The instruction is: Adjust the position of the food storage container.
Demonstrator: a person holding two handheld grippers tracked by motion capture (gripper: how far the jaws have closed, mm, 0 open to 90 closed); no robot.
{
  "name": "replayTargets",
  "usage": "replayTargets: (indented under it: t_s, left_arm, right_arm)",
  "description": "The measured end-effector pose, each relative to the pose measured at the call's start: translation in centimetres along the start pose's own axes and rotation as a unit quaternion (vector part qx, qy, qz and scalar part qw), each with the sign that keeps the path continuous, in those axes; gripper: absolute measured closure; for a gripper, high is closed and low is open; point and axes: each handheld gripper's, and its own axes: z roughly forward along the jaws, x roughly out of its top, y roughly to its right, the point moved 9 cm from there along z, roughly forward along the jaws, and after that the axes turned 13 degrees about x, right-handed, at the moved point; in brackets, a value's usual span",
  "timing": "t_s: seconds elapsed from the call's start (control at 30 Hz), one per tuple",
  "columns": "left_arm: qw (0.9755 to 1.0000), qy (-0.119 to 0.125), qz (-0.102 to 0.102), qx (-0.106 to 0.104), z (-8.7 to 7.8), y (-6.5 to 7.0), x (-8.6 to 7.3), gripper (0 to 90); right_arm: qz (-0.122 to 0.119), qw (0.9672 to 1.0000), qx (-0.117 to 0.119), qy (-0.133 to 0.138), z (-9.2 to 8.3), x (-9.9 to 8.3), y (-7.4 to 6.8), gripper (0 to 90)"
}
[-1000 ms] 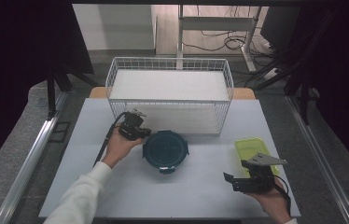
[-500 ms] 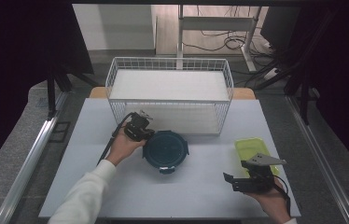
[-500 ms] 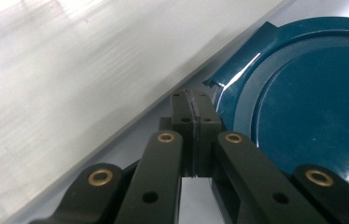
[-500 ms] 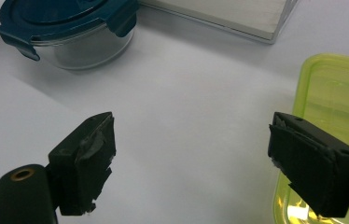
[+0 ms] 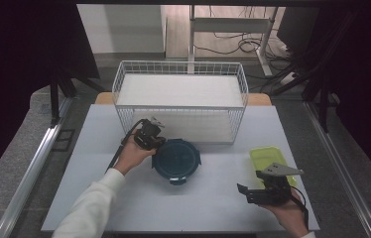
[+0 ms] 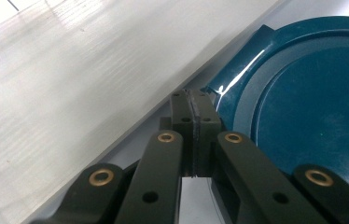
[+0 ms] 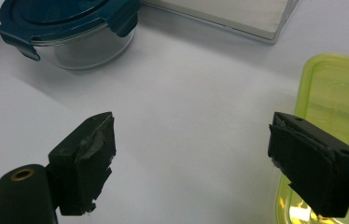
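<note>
A round glass container with a dark teal clip lid (image 5: 176,159) stands mid-table in the high view. My left gripper (image 5: 159,143) is at its upper left edge. In the left gripper view its pads (image 6: 195,121) are pressed together with nothing between them, just beside a lid clip (image 6: 312,107). My right gripper (image 5: 244,194) rests low at the front right, jaws wide apart. In the right gripper view it (image 7: 191,154) frames bare table, with the round container (image 7: 70,28) far off and a yellow-green lidded box (image 7: 336,93) by its right jaw.
A white wire basket (image 5: 180,107) with a pale base board stands at the back of the white table (image 5: 198,213), just behind the left gripper. The yellow-green box (image 5: 269,159) lies right of centre. Cables trail on the floor beyond.
My left gripper has edged a little to the right, closer to the teal lid's rim. The right gripper has stayed put.
</note>
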Motion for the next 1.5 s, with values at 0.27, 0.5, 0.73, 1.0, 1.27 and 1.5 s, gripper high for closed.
replayTargets:
  t_s: [0.27,0.5,0.73,1.0,1.27,1.5]
  left_arm:
    - [0.9999,0.007,0.01,-0.005,-0.2,1.2,0.2,90.0]
    - [0.9997,0.008,0.022,-0.01,-0.4,2.3,0.3,90.0]
    - [0.9988,0.013,0.043,-0.019,-0.7,3.8,0.4,90.0]
    - [0.9977,0.02,0.055,-0.033,-1.1,5.6,0.5,90.0]
    - [0.9969,0.021,0.063,-0.042,-1.3,6.6,0.5,90.0]
    - [0.9968,0.019,0.058,-0.053,-1.4,6.9,0.4,90.0]
  right_arm:
    - [-0.001,1.0,0.001,-0.003,0.2,0.0,-0.1,15.0]
    - [-0.001,1.0,0.003,-0.003,0.2,0.0,-0.2,15.0]
    - [0.001,1.0,0.003,-0.004,0.2,-0.1,-0.2,15.0]
    - [0.001,1.0,0.004,-0.005,0.2,-0.1,-0.3,15.0]
    - [0.001,1.0,0.004,-0.005,0.1,-0.1,-0.2,15.0]
    - [0.001,1.0,0.004,-0.005,0.2,-0.1,-0.2,15.0]
